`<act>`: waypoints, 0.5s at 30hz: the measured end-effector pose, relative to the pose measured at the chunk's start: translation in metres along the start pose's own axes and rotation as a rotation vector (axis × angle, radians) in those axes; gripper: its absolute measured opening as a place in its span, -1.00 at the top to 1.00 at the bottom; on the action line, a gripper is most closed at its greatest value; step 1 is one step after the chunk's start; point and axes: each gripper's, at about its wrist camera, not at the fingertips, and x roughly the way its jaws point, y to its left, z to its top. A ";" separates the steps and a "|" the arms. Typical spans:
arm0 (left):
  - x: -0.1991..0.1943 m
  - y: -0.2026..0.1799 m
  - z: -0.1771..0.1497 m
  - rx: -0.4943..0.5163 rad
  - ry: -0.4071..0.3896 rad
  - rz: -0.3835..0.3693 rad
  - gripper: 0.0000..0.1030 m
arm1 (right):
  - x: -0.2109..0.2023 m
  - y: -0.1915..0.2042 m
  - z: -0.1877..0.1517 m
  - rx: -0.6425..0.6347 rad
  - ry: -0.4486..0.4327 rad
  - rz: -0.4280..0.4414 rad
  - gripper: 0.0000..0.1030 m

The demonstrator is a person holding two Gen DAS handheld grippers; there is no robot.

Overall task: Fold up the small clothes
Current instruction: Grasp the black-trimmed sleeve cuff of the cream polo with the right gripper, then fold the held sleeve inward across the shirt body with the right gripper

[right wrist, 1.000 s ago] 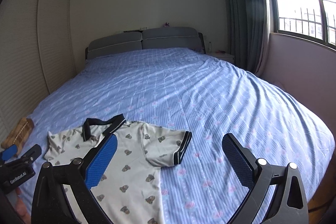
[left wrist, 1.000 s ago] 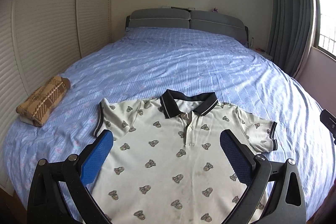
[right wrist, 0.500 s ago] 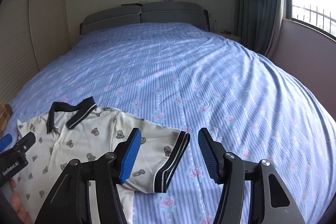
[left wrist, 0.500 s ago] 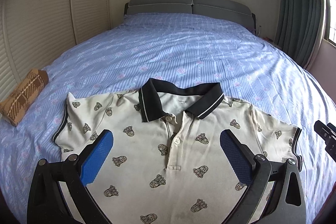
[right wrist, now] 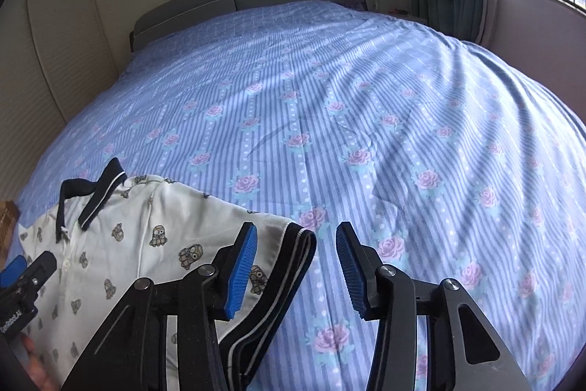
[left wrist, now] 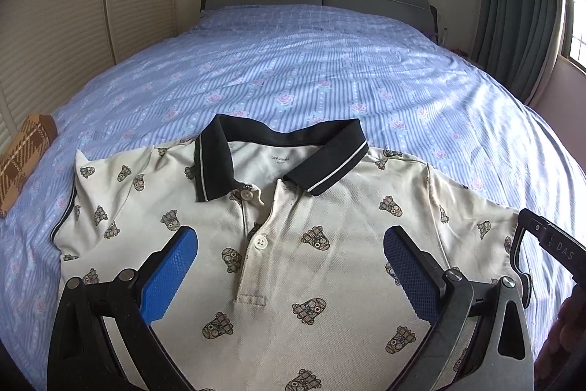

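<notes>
Since the earlier frames both grippers have come down closer to the shirt, which now fills more of each view. The shirt lies flat, front up, on the near part of the bed. The right gripper has its jaws closing, still apart, around the dark-trimmed sleeve edge. The left gripper hovers over the chest, jaws wide apart. A folded plaid cloth lies well to the left.
</notes>
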 end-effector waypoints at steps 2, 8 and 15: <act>0.002 0.001 0.000 -0.003 0.005 0.000 -1.00 | 0.008 -0.008 -0.001 0.019 0.017 0.023 0.11; 0.006 0.013 -0.004 -0.023 0.030 0.005 -1.00 | 0.019 -0.017 -0.005 0.075 0.040 0.118 0.67; -0.005 0.027 -0.002 -0.040 0.022 0.010 -1.00 | -0.017 -0.002 -0.002 0.049 -0.033 0.139 0.88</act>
